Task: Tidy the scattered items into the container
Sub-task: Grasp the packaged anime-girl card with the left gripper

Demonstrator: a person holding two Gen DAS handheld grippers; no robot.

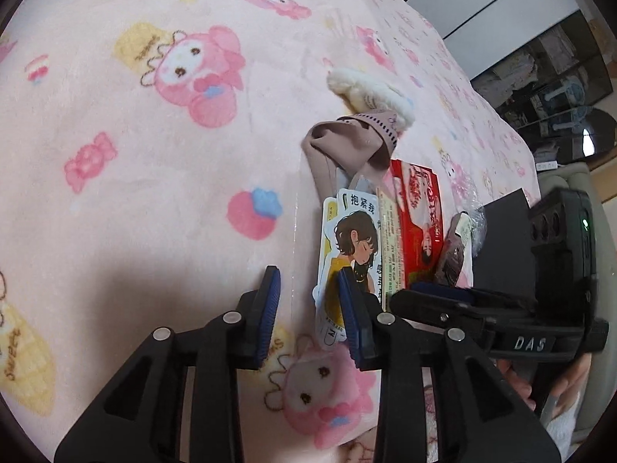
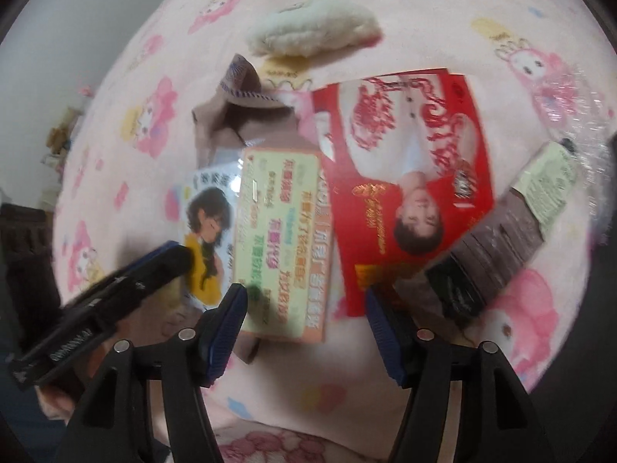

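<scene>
Scattered items cluster on pink blanket (image 1: 154, 193): sticker card (image 1: 353, 239), red packet (image 2: 405, 177), brown pouch (image 1: 347, 142), fluffy pad (image 2: 312, 34). Left gripper (image 1: 308, 308) jaws narrow, empty, at sticker card's near edge. Right gripper (image 2: 304, 332) jaws wide, empty, over yellow card (image 2: 281, 239). Open blanket left.

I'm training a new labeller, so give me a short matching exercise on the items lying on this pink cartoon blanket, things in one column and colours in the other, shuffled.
Things:
1. fluffy fleece pad
2. crumpled fabric sock
3. large glossy packet with a printed figure
4. gripper pads

Colours:
A. blue
B. red
C. cream
D. mauve-brown

Pairs: 1-C, 2-D, 3-B, 4-A
</scene>
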